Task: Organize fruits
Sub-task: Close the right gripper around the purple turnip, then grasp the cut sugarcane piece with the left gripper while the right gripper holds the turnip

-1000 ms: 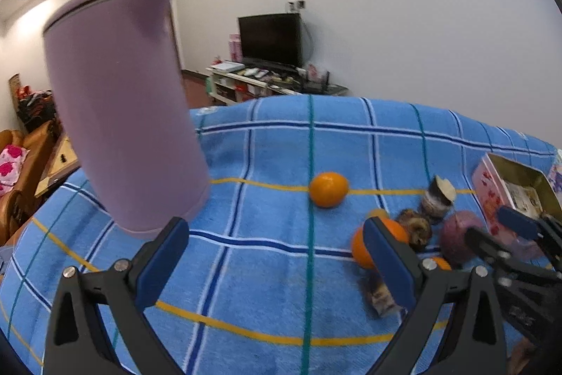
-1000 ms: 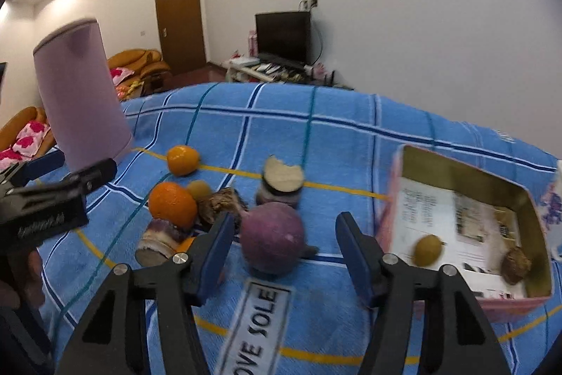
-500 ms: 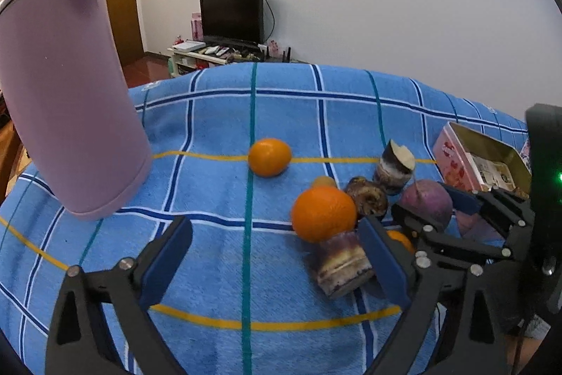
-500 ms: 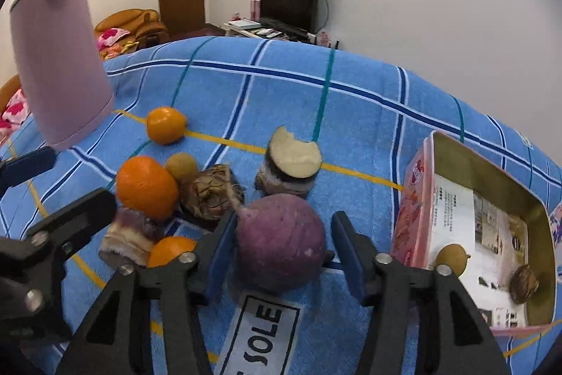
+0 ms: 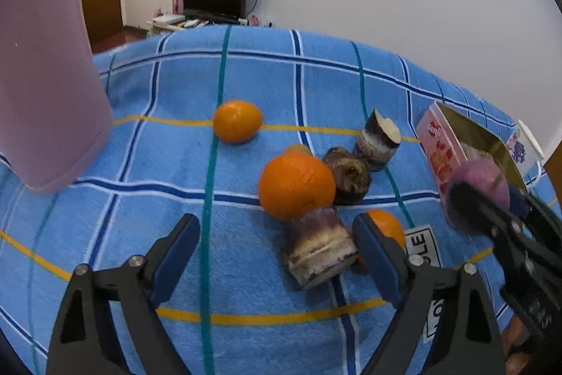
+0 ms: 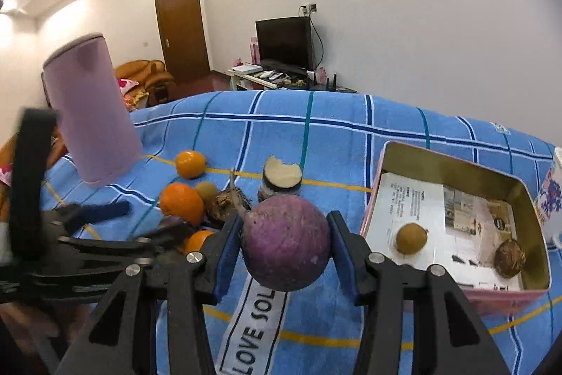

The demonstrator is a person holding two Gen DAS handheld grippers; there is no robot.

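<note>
My right gripper [image 6: 285, 246] is shut on a round purple fruit [image 6: 286, 243] and holds it above the blue cloth, left of the pink tin box [image 6: 456, 292]; the fruit also shows in the left wrist view [image 5: 481, 180]. The box holds a yellow-brown fruit [image 6: 411, 238] and a brown one [image 6: 509, 259]. My left gripper [image 5: 275, 257] is open over the cloth, with a cut purple-white chunk [image 5: 318, 246] between its fingers. A large orange [image 5: 296, 187], a brown fruit [image 5: 349, 174], a small orange [image 5: 386, 225], another cut piece [image 5: 379, 137] and a lone orange [image 5: 237, 121] lie ahead.
A tall pink kettle [image 5: 45, 65] stands at the left on the blue checked cloth [image 5: 175, 164]. A "LOVE SOLE" label strip [image 6: 256, 329] lies on the cloth. A TV stand, a door and a sofa are far behind.
My right gripper closed on the purple fruit and lifted it off the cloth. My left gripper moved forward and right, closer to the fruit cluster.
</note>
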